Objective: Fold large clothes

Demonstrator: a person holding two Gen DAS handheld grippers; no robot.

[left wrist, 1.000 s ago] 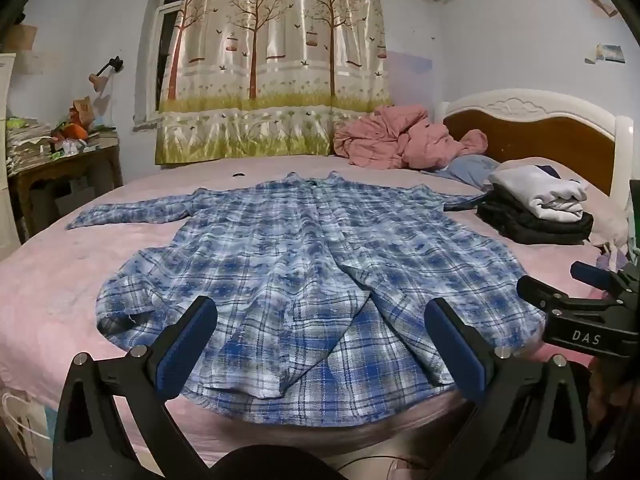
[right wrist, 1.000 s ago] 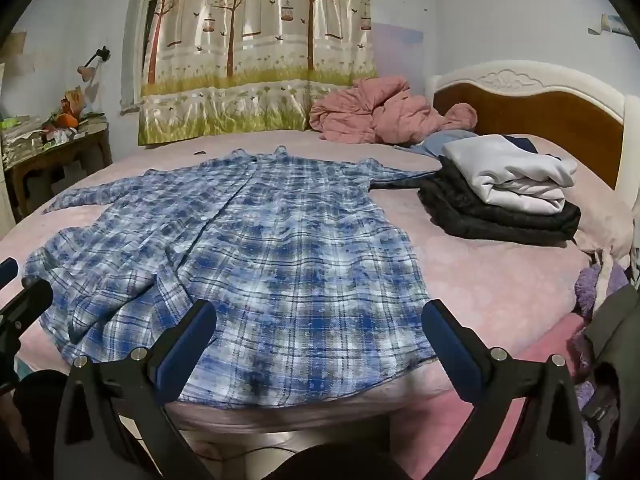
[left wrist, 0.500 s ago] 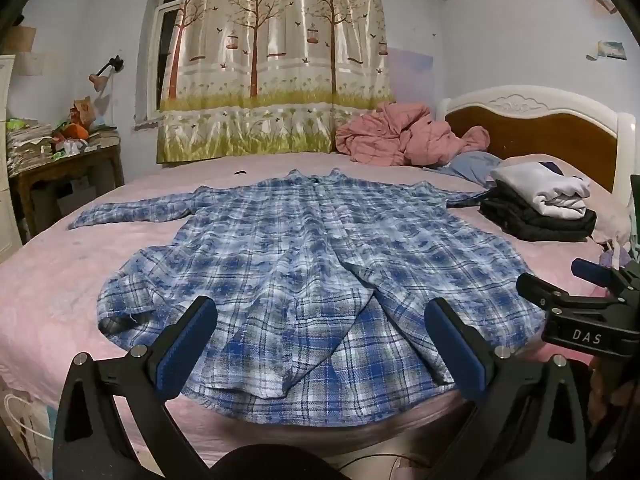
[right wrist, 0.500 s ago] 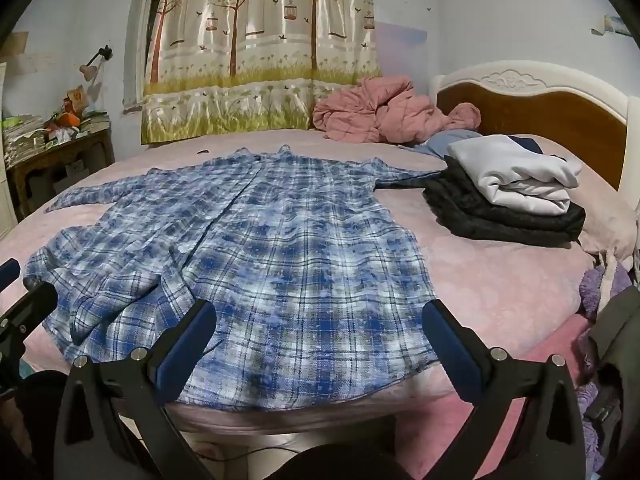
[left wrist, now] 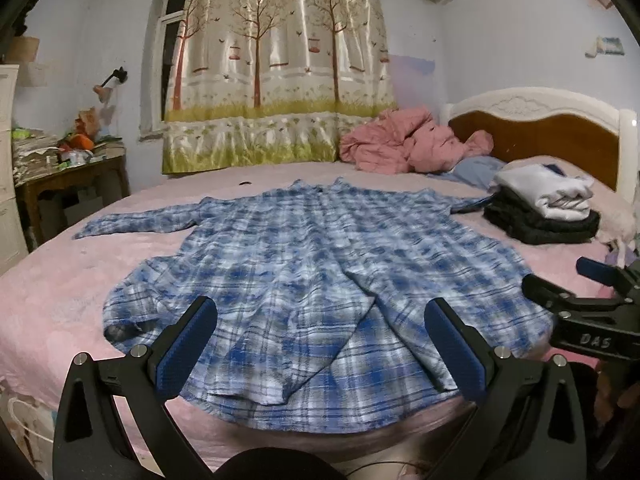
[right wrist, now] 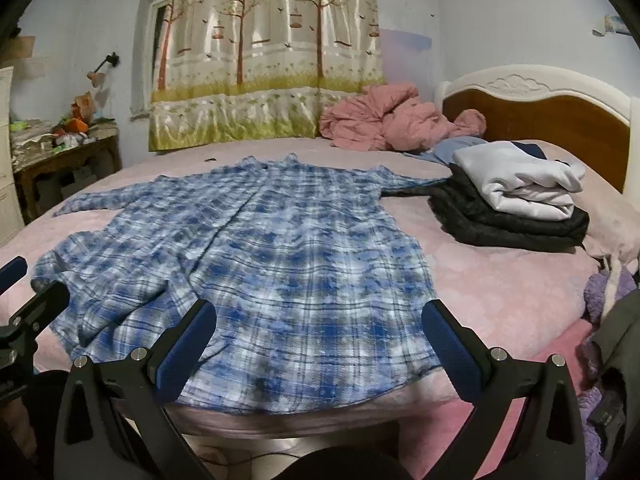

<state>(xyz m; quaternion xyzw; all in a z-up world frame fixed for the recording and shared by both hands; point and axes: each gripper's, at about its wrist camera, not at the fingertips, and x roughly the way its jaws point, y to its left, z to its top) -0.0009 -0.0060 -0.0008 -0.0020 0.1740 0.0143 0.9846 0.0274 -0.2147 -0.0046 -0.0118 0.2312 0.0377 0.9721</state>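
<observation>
Here, the left gripper (left wrist: 320, 344) hangs at the foot of the bed with its blue-padded fingers (left wrist: 188, 350) spread wide, gripping nothing. Beside it, the right gripper (right wrist: 318, 342) is likewise splayed and empty. Just beyond both lies the blue plaid shirt (left wrist: 316, 276), a soft checked garment spread flat on the pink bedspread (left wrist: 60, 280), hem nearest the fingers, collar pointing away, sleeves stretched out to either side. Its lower front panels overlap in loose, wrinkled flaps. Farther right, a folded white garment (right wrist: 520, 184) sits on a stack of dark folded clothes (right wrist: 508, 220). Behind, a crumpled pink quilt (left wrist: 404, 144) rests against the curved wood-and-white headboard (left wrist: 540, 128), and a glossy tree-print curtain (left wrist: 280, 64) covers the window.
</observation>
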